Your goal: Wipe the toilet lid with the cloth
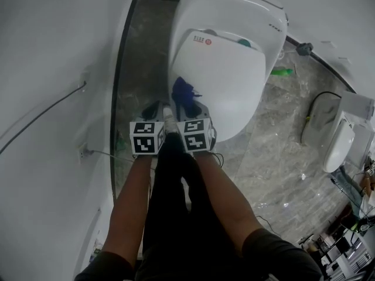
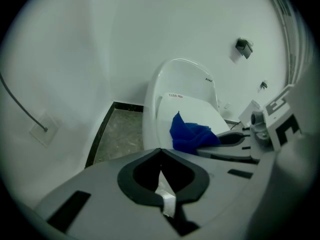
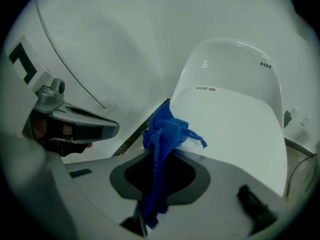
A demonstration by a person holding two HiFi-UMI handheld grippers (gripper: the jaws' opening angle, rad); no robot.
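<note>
The white toilet (image 1: pixel 234 16) stands with its lid (image 1: pixel 225 81) down; the lid also shows in the left gripper view (image 2: pixel 192 111) and the right gripper view (image 3: pixel 235 129). My right gripper (image 1: pixel 186 101) (image 3: pixel 162 151) is shut on the blue cloth (image 1: pixel 183 89) (image 3: pixel 162 134), which bunches up past its tips at the lid's near left edge. My left gripper (image 1: pixel 153 109) (image 2: pixel 161 149) is shut with nothing in it, close beside the right one, over the floor strip left of the toilet. From the left gripper view the cloth (image 2: pixel 187 134) hangs in front of the right gripper's fingers (image 2: pixel 232 140).
A white wall runs along the left with a cable (image 1: pixel 41 113) and an outlet (image 1: pixel 82 153). A dark-edged marble floor strip (image 1: pixel 140 57) lies between wall and toilet. On the floor at right lie a green object (image 1: pixel 282 71), a loose white seat unit (image 1: pixel 340 142) and clutter.
</note>
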